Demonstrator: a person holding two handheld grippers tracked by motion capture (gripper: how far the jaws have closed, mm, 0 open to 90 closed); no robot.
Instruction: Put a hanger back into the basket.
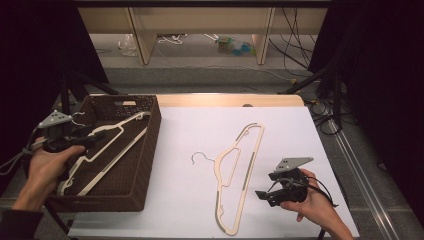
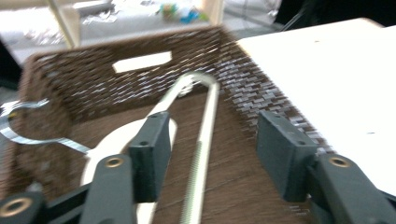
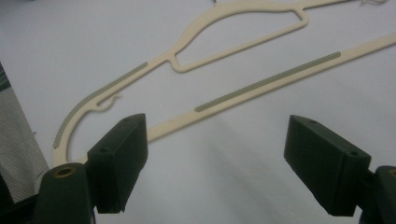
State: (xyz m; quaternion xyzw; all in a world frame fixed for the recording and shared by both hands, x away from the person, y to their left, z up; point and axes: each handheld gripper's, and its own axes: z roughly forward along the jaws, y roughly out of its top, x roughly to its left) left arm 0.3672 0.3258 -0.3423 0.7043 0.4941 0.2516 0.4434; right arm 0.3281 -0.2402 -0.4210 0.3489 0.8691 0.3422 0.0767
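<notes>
Jaws of the left gripper (image 2: pixel 208 156) stand apart over the cream hanger (image 1: pixel 107 150) lying in the brown basket (image 1: pixel 150 150) at the worktop's left edge, gripping nothing. Right gripper (image 3: pixel 233 163) gapes empty just beside the second hanger (image 1: pixel 240 175) near the worktop's (image 1: pixel 190 210) front edge.

I saw a white table (image 1: pixel 300 150) with a pale wooden strip (image 1: pixel 225 100) along its far edge. Beyond it lay grey floor (image 1: pixel 200 75), and a light wooden bench (image 1: pixel 200 20) stood on slanted legs, with cables (image 1: pixel 295 35) and small litter (image 1: pixel 232 45) under it. Black curtains (image 1: pixel 380 50) hung on both sides, and stand legs (image 1: pixel 310 82) reached across the floor. The room was dim.
</notes>
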